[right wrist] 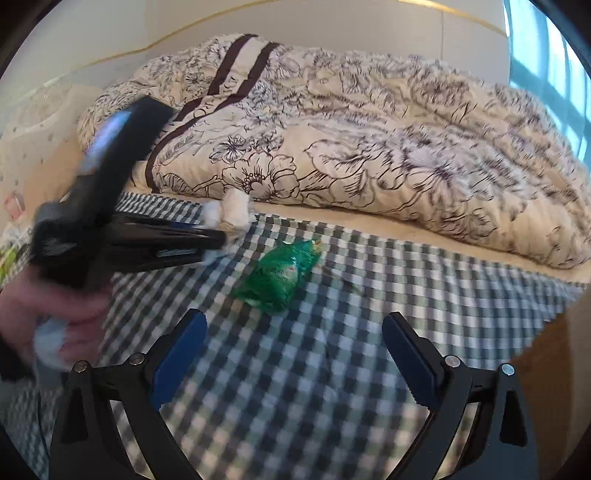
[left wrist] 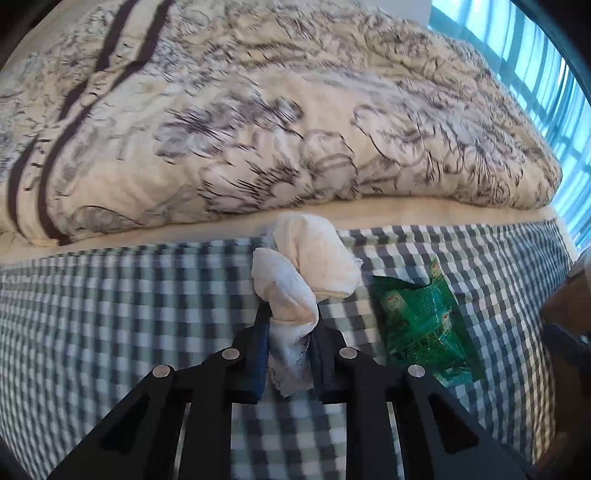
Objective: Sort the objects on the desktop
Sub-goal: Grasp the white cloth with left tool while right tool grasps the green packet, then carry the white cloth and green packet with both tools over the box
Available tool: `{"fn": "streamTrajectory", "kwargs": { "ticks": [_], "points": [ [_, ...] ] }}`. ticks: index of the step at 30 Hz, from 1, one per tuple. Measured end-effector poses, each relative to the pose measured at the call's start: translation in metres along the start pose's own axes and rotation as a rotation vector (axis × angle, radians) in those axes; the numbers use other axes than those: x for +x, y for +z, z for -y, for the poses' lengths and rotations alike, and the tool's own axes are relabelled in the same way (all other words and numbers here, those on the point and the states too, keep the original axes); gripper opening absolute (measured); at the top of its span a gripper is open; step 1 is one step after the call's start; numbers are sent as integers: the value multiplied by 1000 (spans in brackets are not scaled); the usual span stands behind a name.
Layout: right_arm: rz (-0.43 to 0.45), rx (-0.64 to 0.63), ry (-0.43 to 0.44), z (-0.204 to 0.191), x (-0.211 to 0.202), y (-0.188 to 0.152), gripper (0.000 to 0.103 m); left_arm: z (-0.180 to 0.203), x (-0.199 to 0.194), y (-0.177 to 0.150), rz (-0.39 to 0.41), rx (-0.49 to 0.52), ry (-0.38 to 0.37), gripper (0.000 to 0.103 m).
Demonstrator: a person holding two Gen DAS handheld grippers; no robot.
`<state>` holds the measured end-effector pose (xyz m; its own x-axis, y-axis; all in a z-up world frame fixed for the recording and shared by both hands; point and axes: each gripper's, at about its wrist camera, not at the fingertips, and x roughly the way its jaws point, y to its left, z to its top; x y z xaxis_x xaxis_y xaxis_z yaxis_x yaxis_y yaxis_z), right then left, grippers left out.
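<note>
A: What's nearest the cameras?

B: The right gripper [right wrist: 295, 354], fingers spread wide apart w/ nothing between them, over a checked cloth [right wrist: 332, 369] in blue-grey, green and white.

A: And the left one?

B: The left gripper [left wrist: 290, 325] is clamped on a white rag [left wrist: 306, 266], bunched up and standing above the fingertips. In the right view the same gripper [right wrist: 221, 236] comes in from the left, blurred, rag [right wrist: 232, 210] at its tip, held off the cloth. A person's hand [right wrist: 55, 314] grips its handle.

A: Anything lying on the cloth?

B: A green packet [left wrist: 424, 321], crinkly plastic, flat on the cloth just right of the rag. From the right gripper it [right wrist: 280, 273] lies ahead, slightly left of centre, apart from both grippers.

A: Further back?

B: A cream quilt [right wrist: 369, 147] w/ dark flower outlines and two dark stripes, heaped past the cloth's far edge. Behind it a pale wall [right wrist: 332, 29]; a bright window [right wrist: 546, 55] at far right.
</note>
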<state>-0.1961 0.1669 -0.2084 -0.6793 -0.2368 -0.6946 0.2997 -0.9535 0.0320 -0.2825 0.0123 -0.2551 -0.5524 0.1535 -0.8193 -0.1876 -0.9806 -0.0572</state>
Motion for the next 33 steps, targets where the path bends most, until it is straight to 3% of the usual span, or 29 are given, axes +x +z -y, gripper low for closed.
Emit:
{"fn": "streamTrajectory", "kwargs": {
  "ticks": [4,9,10,11,13,20,24,33],
  "points": [
    [32,51,23,-8,23,14,96,-20,-22,-6,43,-43,28,19],
    [-21,128,2,-8,56,27,93,-41,-44,-12,65,-53,47,19],
    [-24,144,8,-7,59,28,80,-44,-46,-10,68,-60,46,19],
    [-31,156,13,-5,61,28,60,-47,-49,-10,72,-65,46,19],
    [-68,165,14,-4,68,26,45,-52,-56,-11,80,-70,50,19],
    [-87,180,62,-10,60,23,36,-52,-70,-12,95,-74,44,19],
    [-74,113,58,-24,44,23,34,-47,-79,-14,107,-67,39,19],
    [36,58,34,-34,-40,34,34,-31,-122,-19,159,-62,30,19]
  ]
}}
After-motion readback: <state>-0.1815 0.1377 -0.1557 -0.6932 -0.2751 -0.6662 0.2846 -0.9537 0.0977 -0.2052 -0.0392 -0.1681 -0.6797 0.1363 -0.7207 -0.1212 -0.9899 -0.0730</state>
